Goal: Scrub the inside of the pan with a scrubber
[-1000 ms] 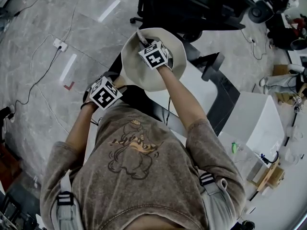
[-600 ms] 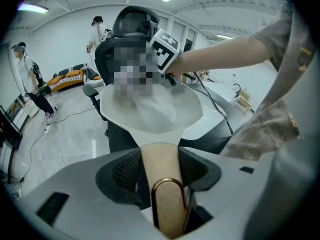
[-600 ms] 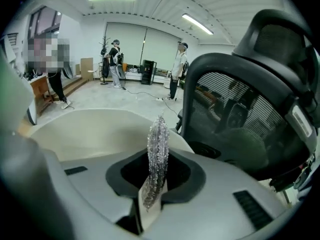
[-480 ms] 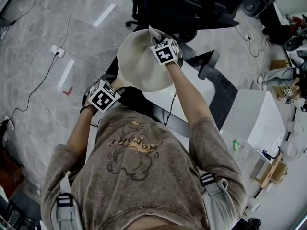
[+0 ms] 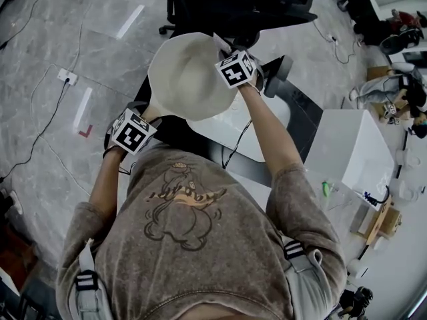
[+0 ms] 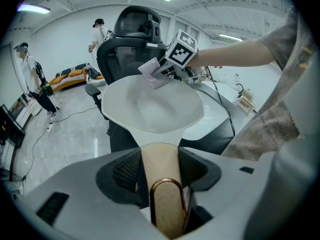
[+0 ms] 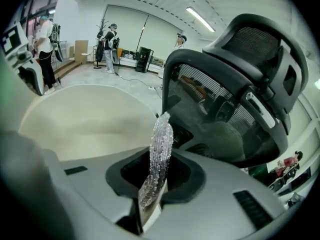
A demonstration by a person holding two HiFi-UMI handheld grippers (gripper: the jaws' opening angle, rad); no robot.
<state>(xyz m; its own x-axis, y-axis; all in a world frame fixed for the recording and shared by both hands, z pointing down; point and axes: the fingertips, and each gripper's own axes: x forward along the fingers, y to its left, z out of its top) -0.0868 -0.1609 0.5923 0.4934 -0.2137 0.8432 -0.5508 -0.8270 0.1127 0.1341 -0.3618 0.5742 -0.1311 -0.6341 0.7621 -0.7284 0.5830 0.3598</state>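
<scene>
**Pan** (image 5: 185, 77): cream-white inside and held up off any surface, over the near edge of the white table (image 5: 223, 127) and the grey floor (image 5: 60, 39). Open floor lies to its left. Its far rim is close to a black office chair (image 7: 240, 79).

**Handle** (image 6: 160, 166): pale wood with a copper-coloured hanging loop at its end, pointing back toward the person.

**Left gripper** (image 6: 161, 176): both jaws are set wide and clamped on the handle. The elbow is bent and the forearm is kept near the body.

**Right gripper** (image 7: 154, 184): the jaws are pinched onto the lower end of a glittery scrubber (image 7: 161, 136), which stands upright. The bare forearm reaches forward over the pan. The scrubber sits at the far right rim; whether it touches cannot be told.

**Markings:** each gripper cube carries black-and-white square patterns. The shirt (image 5: 187, 205) has a cartoon figure with script too small to read.

**White box** (image 5: 353, 155): on the table to the right, well apart from the pan.
</scene>
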